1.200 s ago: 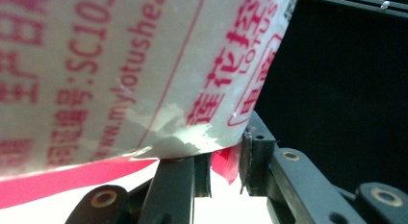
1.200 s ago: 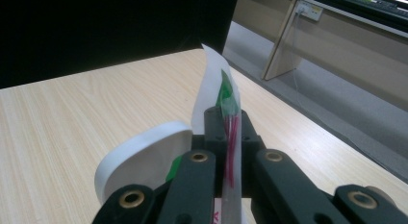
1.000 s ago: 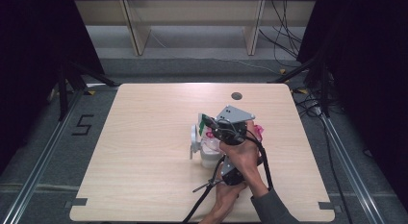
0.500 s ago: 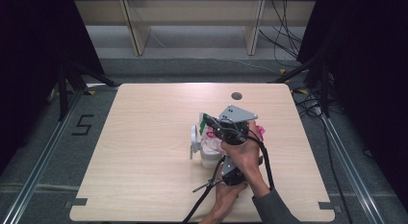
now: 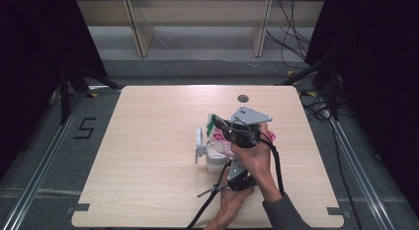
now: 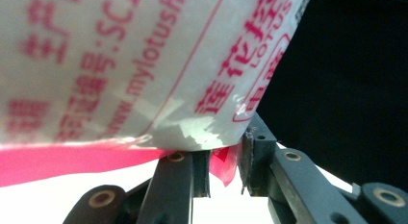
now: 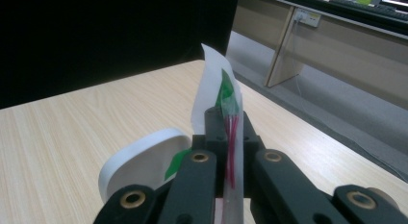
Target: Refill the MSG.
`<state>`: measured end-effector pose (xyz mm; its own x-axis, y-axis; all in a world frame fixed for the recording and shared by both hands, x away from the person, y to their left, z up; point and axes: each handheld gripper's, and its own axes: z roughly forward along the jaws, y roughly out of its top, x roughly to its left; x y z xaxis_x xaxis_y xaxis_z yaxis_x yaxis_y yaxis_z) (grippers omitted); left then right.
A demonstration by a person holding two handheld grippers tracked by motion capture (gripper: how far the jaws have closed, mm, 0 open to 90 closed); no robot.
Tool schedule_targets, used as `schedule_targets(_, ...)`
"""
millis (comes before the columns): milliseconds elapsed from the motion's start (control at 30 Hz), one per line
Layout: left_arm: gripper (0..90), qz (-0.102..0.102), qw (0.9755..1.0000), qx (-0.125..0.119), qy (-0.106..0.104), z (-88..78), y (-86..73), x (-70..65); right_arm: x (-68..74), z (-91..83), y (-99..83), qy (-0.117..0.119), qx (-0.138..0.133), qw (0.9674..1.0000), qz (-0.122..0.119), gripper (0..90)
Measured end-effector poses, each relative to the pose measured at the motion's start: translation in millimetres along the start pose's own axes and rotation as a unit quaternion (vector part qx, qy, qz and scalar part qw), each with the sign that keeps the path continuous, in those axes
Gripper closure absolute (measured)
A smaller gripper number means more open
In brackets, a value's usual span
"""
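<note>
A clear plastic bag (image 5: 216, 136) with red print and a green patch is held up over the table (image 5: 148, 156), between both grippers. My right gripper (image 7: 226, 123), the one with the grey plate (image 5: 249, 115), is shut on the bag's (image 7: 219, 89) upper edge. From below, my left gripper (image 6: 223, 156) pinches a pink corner of the bag (image 6: 120, 65), whose printed side hangs close above the jaws. A white tub (image 5: 215, 162) with its round lid (image 7: 144, 161) swung open stands right under the bag.
A dark round hole (image 5: 242, 98) sits near the table's far edge. Black cables (image 5: 207, 205) trail from the grippers over the near edge. Shelf legs (image 5: 141, 32) stand on the floor beyond the table, and a metal rail (image 5: 39, 166) runs along its left.
</note>
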<state>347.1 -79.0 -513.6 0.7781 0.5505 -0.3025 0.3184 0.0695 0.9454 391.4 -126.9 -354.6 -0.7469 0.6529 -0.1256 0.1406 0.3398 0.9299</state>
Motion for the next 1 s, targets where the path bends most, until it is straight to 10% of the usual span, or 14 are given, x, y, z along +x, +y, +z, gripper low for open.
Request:
schedule_targets(267,75.7,0.008,0.9999,0.004,-0.005,-1.8,-0.7,-0.2,-6.9,-10.0,1.3,0.004,-0.007,0.9998,0.017,90.0)
schedule_targets(300,75.7,0.028,0.9993,0.01,0.023,-5.4,0.5,1.4,-7.5,-10.7,1.2,0.002,-0.012,0.9998,0.017,90.0)
schedule_targets(400,75.6,0.003,0.9998,-0.012,0.016,-3.8,0.0,-1.4,-9.1,-14.7,1.8,0.004,-0.016,0.9994,0.03,90.0)
schedule_targets(1000,74.6,0.015,0.9998,-0.002,0.013,-11.8,-1.0,0.3,-22.0,-36.7,3.9,0.02,-0.043,0.9974,0.054,90.0)
